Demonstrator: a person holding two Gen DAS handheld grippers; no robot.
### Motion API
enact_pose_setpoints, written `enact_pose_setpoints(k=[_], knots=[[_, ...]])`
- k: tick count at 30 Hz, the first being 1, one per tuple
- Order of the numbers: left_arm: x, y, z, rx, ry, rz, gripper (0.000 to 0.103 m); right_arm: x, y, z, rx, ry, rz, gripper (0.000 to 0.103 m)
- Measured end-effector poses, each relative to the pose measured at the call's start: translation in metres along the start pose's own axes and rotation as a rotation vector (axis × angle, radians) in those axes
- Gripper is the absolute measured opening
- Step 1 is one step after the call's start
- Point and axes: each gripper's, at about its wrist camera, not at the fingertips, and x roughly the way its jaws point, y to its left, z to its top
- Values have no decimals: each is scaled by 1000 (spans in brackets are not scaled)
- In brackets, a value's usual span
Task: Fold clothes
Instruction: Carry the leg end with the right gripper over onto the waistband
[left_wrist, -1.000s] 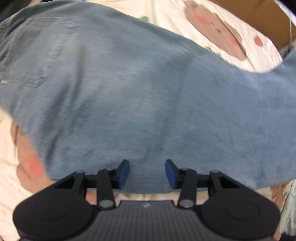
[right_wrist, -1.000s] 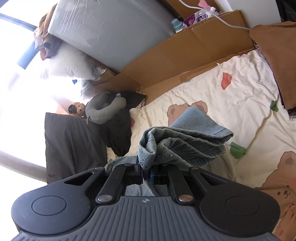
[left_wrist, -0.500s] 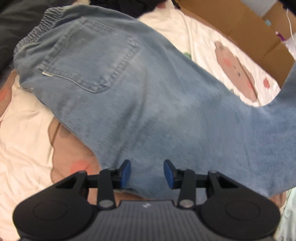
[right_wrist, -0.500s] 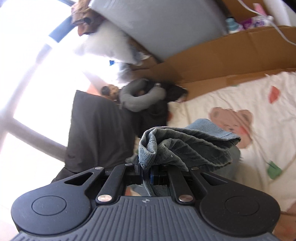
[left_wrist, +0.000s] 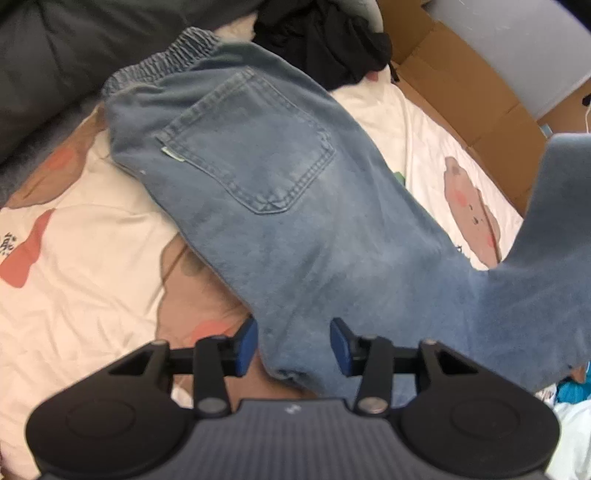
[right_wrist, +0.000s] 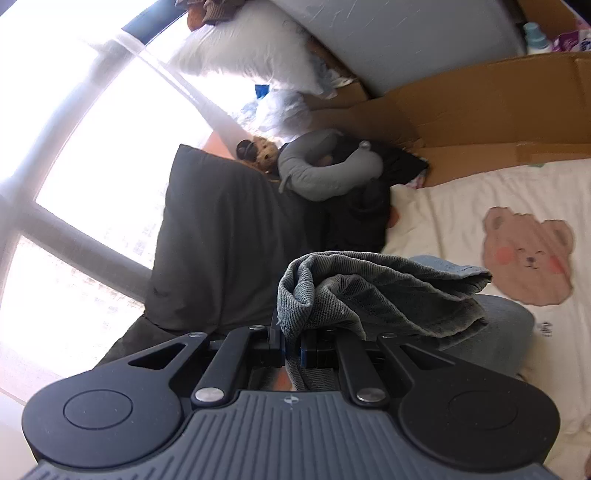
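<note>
Bear-print bedsheet (left_wrist: 85, 229) carried the blue jeans (left_wrist: 280, 192), which lay pocket side up, elastic waistband toward the dark pillow (left_wrist: 44, 51), leg running back to the grippers. Left gripper (left_wrist: 293, 345) had its blue pads spread apart, the folded leg edge lying between them, unclamped. Right gripper (right_wrist: 291, 349) was clamped tight on a bunched jeans hem raised off the bedsheet.

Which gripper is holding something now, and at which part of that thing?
The right gripper is shut on the jeans, pinching the bunched hem end of the legs. The left gripper is open, holding nothing.
</note>
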Motion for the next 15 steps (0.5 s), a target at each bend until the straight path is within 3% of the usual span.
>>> enact_pose_setpoints(k=[6,15], knots=[[7,16,-7,-70,-5,-7,46,38,14,6,-20,48,43,5],[0,39,6,-168,-88,-52,46,115,31,12,-21,105,94,5]])
